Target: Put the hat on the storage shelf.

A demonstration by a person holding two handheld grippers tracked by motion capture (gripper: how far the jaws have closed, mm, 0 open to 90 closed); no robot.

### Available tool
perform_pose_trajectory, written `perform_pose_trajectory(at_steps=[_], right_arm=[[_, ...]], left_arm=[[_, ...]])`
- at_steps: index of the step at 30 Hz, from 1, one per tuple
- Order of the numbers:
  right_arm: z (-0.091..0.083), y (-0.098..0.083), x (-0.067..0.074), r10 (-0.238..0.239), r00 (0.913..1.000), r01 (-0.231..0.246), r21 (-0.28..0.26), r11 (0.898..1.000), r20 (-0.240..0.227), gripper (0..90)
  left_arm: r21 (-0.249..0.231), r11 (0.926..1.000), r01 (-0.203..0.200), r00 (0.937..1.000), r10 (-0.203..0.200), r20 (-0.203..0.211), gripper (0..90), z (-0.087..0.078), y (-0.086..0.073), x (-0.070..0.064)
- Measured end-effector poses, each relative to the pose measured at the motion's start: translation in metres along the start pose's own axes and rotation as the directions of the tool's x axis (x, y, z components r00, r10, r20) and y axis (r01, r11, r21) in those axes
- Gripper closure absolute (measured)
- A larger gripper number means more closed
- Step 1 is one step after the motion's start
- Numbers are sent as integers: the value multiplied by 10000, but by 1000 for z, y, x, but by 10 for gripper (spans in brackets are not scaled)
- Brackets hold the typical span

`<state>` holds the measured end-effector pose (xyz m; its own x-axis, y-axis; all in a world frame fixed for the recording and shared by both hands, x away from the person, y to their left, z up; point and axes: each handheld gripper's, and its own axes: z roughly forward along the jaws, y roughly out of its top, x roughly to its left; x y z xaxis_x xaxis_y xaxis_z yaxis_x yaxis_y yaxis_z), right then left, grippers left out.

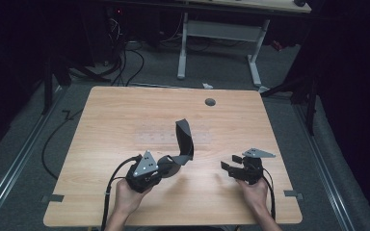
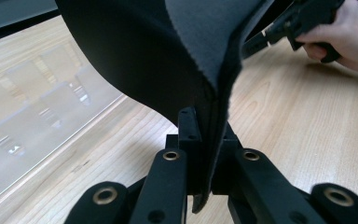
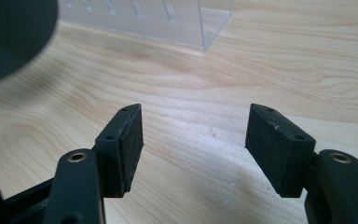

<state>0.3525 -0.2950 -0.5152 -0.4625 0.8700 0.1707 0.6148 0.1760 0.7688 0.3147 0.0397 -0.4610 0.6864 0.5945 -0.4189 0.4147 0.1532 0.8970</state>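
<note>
A dark grey felt piece (image 1: 185, 137) curls up from my left gripper (image 1: 166, 166), near the middle of the wooden table (image 1: 115, 110). In the left gripper view the jaws are shut on the lower edge of the felt (image 2: 168, 56), which rises between them (image 2: 205, 135) and fans out above. My right gripper (image 1: 229, 164) is at the right, low over the table, open with nothing between its pads (image 3: 196, 140). It also appears at the top right in the left gripper view (image 2: 284, 28), held by a hand. A corner of the felt (image 3: 9, 37) shows in the right gripper view.
A clear acrylic stand (image 1: 168, 136) rests on the table behind the felt, and is seen in both gripper views (image 2: 37, 116) (image 3: 168, 18). A round cable hole (image 1: 210, 102) lies near the far edge. Beyond the table are a white desk frame (image 1: 221, 33) and cables (image 1: 125, 67) on the floor.
</note>
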Motion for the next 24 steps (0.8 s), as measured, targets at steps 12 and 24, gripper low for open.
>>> perform_pose_trajectory(at_steps=[12,24], right_arm=[[10,-11,6,-785,9910,734,503,9960,1081,341],[13,-12,9,-1280,9821,1156,942,9888,1382,335]], left_arm=[[-421,9976,542,9976,-560,-413,867,-4,9,12],[-1220,9894,784,9920,-895,-885,866,-14,19,25]])
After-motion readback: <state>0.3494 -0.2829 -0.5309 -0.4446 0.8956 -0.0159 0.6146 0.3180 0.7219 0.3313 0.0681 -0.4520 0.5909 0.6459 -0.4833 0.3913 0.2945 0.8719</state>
